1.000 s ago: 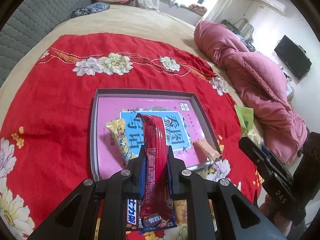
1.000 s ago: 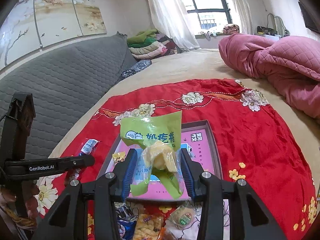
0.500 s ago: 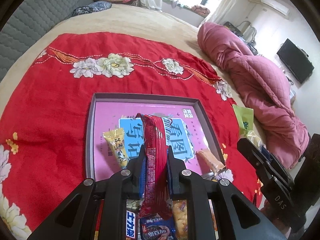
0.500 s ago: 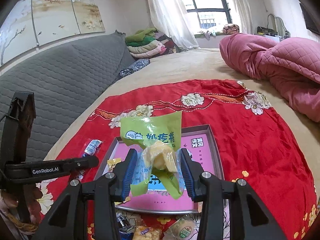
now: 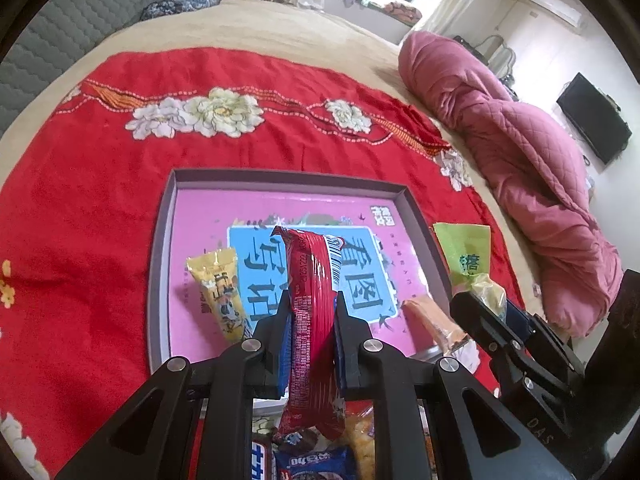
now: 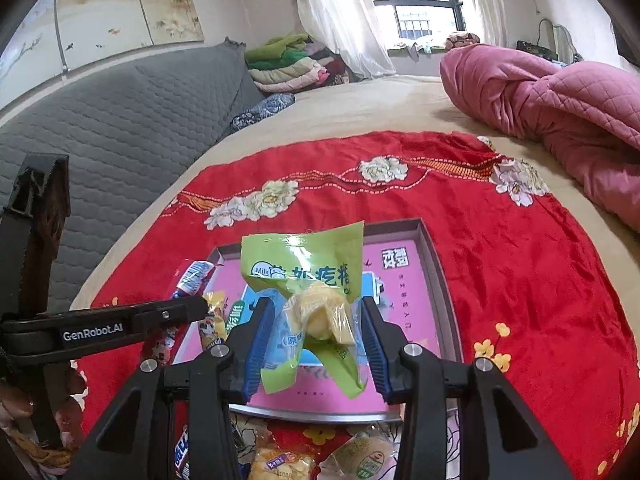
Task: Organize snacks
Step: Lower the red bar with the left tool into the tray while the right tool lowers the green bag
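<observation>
Step in hand: I'm carrying two snacks over to the tray for drop-off, one per gripper. Next move, as I judge it: bring each pack low over a bare patch of tray floor, then let go w/o knocking what lies there.

My left gripper [image 5: 310,312]: jaws nearly pressed together, pinching the red wrapper [image 5: 314,320] edge-on around its middle. Top end sticks up past the tips, bottom end hangs below the jaws. It's in the air above the near part of the tray [image 5: 280,178], not touching the floor as far as I can tell.

My right gripper [image 6: 316,336]: jaws part-spread, pinching the green pouch [image 6: 308,272] at its bulge, where a yellowish lump shows thru the clear film. Printed green top flares above the tips. It hangs over the tray's near edge.

Outward: tray is a shallow grey-rimmed box w/ pink floor and a blue panel. Already in it: a yellow stick pack [image 5: 218,292] at the near left, and an orange pack [image 5: 434,320] against the near right wall. Middle and far half look bare, so plenty of room.

Loose snacks [image 5: 308,460] wait on the red floral cloth [image 5: 80,208] just below my jaws, near the tray's front edge; more trips needed. Cloth sits on the bed; pink quilt [image 5: 532,184] well off to the right.
</observation>
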The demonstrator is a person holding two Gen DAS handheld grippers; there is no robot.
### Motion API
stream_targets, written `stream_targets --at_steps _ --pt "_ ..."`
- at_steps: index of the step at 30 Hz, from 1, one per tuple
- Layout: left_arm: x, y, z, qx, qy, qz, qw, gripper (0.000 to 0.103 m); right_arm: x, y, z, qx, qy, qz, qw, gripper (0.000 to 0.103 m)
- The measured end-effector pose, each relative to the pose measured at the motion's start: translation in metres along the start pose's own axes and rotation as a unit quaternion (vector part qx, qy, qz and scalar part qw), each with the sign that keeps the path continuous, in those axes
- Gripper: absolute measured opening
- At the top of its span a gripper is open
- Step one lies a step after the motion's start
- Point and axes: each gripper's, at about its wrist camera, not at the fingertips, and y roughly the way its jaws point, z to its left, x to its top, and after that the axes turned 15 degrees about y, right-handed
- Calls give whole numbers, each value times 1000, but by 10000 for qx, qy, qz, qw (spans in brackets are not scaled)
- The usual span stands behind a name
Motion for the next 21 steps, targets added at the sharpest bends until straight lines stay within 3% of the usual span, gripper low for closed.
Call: stream_targets --at_steps 21 --pt "-12 42 3 -106 -42 311 9994 17 -16 35 -9 -300 20 426 9986 43"
